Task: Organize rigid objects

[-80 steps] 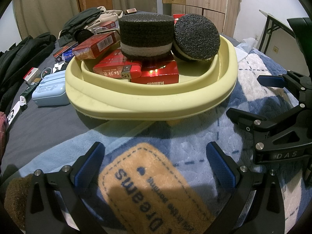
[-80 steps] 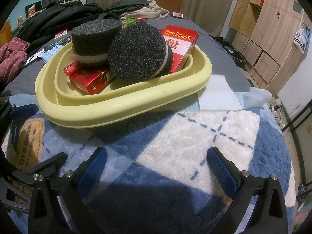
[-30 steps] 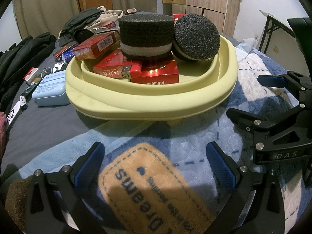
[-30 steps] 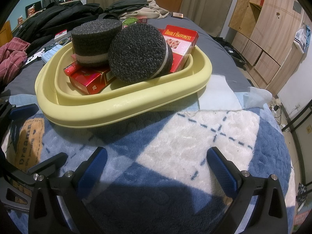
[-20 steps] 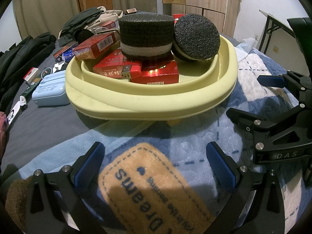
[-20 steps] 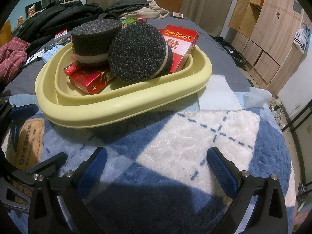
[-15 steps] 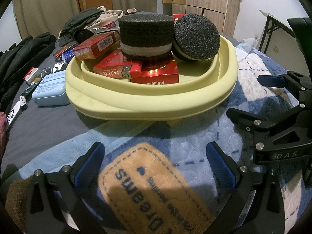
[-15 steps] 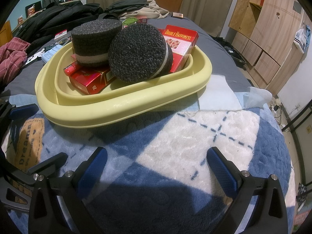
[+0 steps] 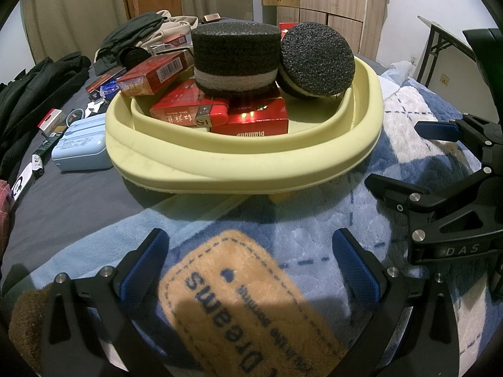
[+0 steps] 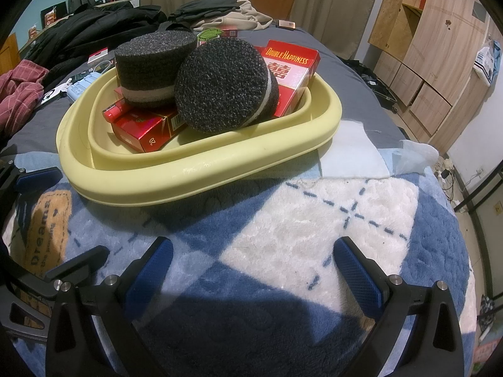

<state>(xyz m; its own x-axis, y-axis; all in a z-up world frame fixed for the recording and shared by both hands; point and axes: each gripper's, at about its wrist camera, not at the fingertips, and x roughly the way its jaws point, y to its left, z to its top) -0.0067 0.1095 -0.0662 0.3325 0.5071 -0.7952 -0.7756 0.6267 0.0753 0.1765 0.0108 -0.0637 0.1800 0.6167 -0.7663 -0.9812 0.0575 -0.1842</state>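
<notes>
The pale yellow tray (image 10: 201,172) sits on the bed just ahead of me, partly on the blue-and-white plush blanket (image 10: 330,220), and it is already loaded. One black foam disc (image 9: 235,59) lies flat on a stack of red cigarette boxes (image 9: 251,119); a second foam disc (image 10: 224,91) leans on its edge against the Double Happiness box (image 10: 290,69) at the far rim. My left gripper (image 9: 250,260) and my right gripper (image 10: 253,267) both hover low over the blanket, short of the tray, fingers spread wide with nothing between them.

I judge that I am between picks: the tray holds a good share, yet loose things remain on the grey sheet beyond it, among them a light blue case (image 9: 80,150) beside the tray's left rim and small packets near the dark clothes (image 9: 31,94). The next move probably calls for my left gripper to reach around the tray toward that case, lined up across its narrower width, and kept clear of the tilted disc, which looks ready to roll.
</notes>
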